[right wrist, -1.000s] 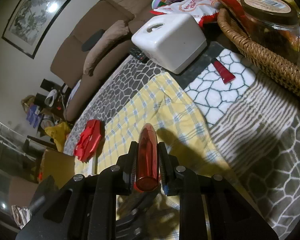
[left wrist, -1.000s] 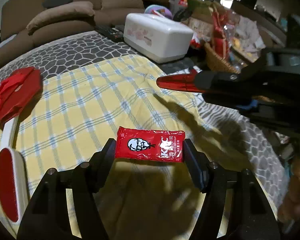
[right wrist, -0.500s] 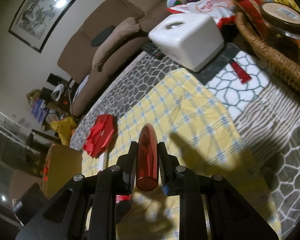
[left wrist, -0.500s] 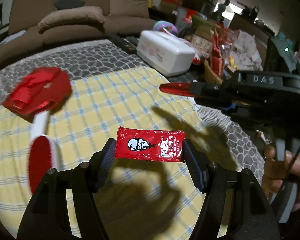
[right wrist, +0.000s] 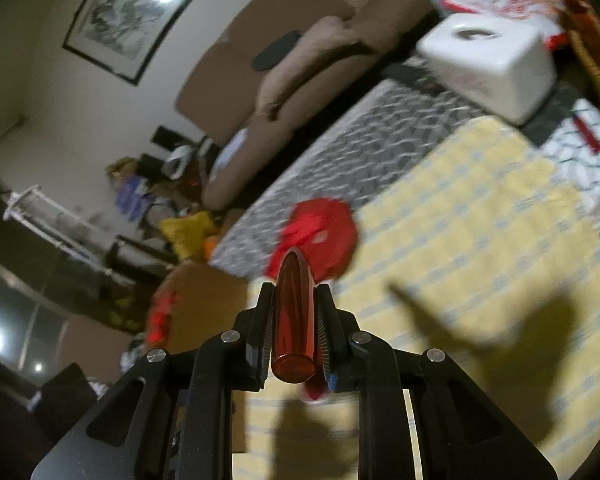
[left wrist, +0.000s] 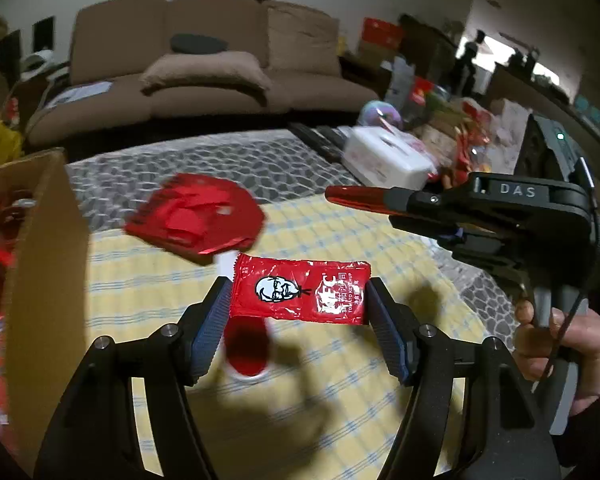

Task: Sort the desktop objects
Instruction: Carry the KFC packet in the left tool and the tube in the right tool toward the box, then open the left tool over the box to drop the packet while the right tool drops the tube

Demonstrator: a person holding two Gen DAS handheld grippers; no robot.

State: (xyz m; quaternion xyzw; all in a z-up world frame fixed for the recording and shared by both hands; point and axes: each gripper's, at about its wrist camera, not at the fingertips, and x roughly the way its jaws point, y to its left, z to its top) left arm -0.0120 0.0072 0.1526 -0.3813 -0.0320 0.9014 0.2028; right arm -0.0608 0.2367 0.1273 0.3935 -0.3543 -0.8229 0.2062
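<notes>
My left gripper [left wrist: 298,294] is shut on a red KFC ketchup packet [left wrist: 300,290], held flat by its two short ends above the yellow checked cloth [left wrist: 148,280]. My right gripper [right wrist: 294,320] is shut on a glossy red pointed tube [right wrist: 293,312] that sticks out forward between the jaws. In the left wrist view that right gripper [left wrist: 396,200] hangs at the right with the red tube [left wrist: 354,195] pointing left, a hand [left wrist: 572,344] below it. An open cardboard box [left wrist: 36,264] stands at the left edge of the table.
A crumpled red wrapper [left wrist: 196,216] and a white-handled red brush [left wrist: 246,348] lie on the cloth. A white tissue box [right wrist: 488,56] and a small red tube [right wrist: 588,134] sit at the far right. A brown sofa [left wrist: 204,68] stands behind the table.
Both grippers have risen and swung left over the cloth with their loads. The cardboard box has come into view at the left, and the tissue box has slid off to the right.
</notes>
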